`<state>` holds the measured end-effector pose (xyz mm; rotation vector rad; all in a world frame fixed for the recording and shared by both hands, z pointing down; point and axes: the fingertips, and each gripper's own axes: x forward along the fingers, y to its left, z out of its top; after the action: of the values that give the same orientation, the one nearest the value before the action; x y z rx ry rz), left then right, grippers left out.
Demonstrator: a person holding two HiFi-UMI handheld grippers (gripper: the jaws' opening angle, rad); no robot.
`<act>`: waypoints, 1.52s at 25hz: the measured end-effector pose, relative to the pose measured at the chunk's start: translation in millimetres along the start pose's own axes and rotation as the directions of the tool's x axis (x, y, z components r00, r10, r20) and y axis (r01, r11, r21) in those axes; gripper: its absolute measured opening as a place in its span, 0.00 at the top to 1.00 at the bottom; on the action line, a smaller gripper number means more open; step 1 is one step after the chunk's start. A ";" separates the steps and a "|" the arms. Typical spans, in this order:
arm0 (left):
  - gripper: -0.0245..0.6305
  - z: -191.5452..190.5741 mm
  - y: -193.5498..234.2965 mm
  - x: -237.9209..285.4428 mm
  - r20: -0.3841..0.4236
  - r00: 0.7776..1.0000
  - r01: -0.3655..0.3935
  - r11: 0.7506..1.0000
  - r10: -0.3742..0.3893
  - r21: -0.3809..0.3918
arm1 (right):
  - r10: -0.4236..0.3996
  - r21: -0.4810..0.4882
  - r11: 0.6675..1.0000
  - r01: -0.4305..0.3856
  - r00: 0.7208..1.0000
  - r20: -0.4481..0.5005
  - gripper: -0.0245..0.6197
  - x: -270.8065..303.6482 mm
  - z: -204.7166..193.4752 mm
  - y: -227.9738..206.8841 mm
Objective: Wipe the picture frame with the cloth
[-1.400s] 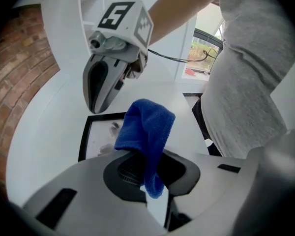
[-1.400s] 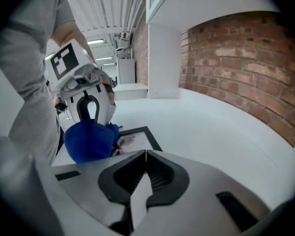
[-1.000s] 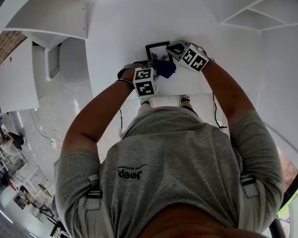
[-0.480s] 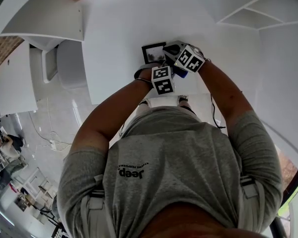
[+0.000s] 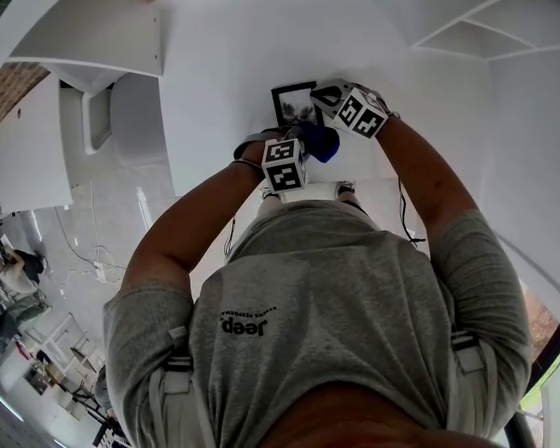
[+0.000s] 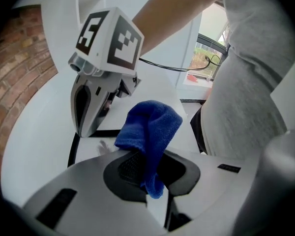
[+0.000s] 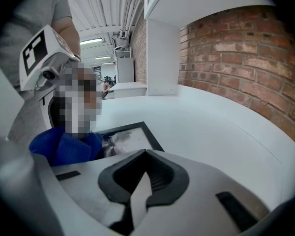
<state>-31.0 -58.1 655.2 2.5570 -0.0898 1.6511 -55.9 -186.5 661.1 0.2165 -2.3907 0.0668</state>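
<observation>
**Cloth at the picture frame, white table.**
The left gripper (image 6: 148, 178) is clenched on the blue cloth (image 6: 150, 124), which bunches just beside the picture frame (image 5: 294, 104) lying flat on the table (image 5: 224, 54). The right gripper (image 7: 141, 175) has its jaws drawn together at the frame's edge; a pinch on it cannot be confirmed.

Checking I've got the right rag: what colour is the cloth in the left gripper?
Blue; the cloth shows best in the left gripper view.
</observation>
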 end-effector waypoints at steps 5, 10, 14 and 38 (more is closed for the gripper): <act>0.88 -38.5 -4.1 -11.0 -0.038 0.999 0.003 1.000 -0.004 -0.023 | 0.006 -0.007 1.000 -0.006 1.000 -0.006 0.94 0.5 1.2 0.8; 0.88 -59.2 -7.6 -22.9 -0.047 0.999 0.009 0.997 -0.012 -0.071 | 0.007 -0.009 1.000 -0.007 1.000 -0.009 0.94 -0.1 1.8 0.7; 0.88 -64.7 -9.2 -25.0 -0.049 0.999 -0.001 0.996 -0.003 -0.087 | 0.007 -0.007 1.000 -0.008 1.000 -0.017 0.94 -0.7 0.3 0.7; 0.88 -68.6 40.7 -102.8 0.175 0.960 -0.138 0.913 0.218 -0.383 | -0.068 0.206 0.978 0.037 0.987 0.145 0.94 -51.0 52.9 -12.2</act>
<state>-139.6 -91.1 591.6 2.4749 -0.6078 1.2501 -52.1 -197.3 587.5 0.3935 -2.5278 0.2802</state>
